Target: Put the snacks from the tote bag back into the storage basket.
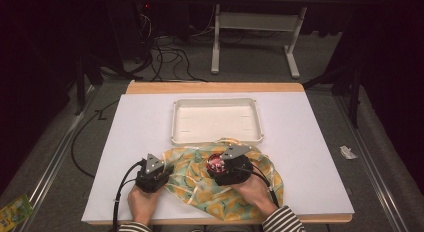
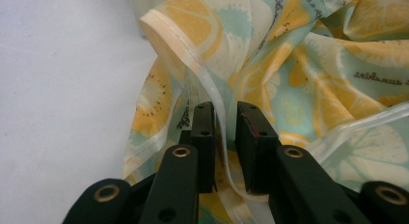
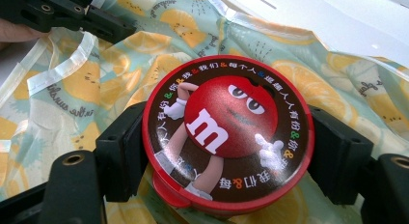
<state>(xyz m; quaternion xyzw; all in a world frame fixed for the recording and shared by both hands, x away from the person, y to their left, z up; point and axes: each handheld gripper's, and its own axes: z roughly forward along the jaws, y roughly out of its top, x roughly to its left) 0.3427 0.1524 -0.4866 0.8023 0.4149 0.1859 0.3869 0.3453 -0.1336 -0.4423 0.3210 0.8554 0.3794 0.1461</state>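
Observation:
A thin bag printed with lemon slices [image 1: 227,192] lies crumpled on the white table cover, near the front edge. My right gripper [image 1: 225,167] hangs over the bag's middle, shut on a round red candy tin [image 3: 226,137] whose lid shows a red cartoon character; the jaws press its left and right sides. My left gripper [image 2: 225,110] is at the bag's left edge [image 1: 172,167], its jaws slightly apart. A clear plastic strip [image 2: 219,122] from the bag's raised rim [image 2: 161,26] runs between them. The left gripper [image 3: 62,14] also shows at the top left of the right gripper view.
An empty white tray [image 1: 216,119] sits just beyond the bag at the table's middle. Bare white cover [image 1: 135,127] lies on the left and right. Beyond the far edge are cables [image 1: 170,57] and a table frame [image 1: 255,22] on the floor.

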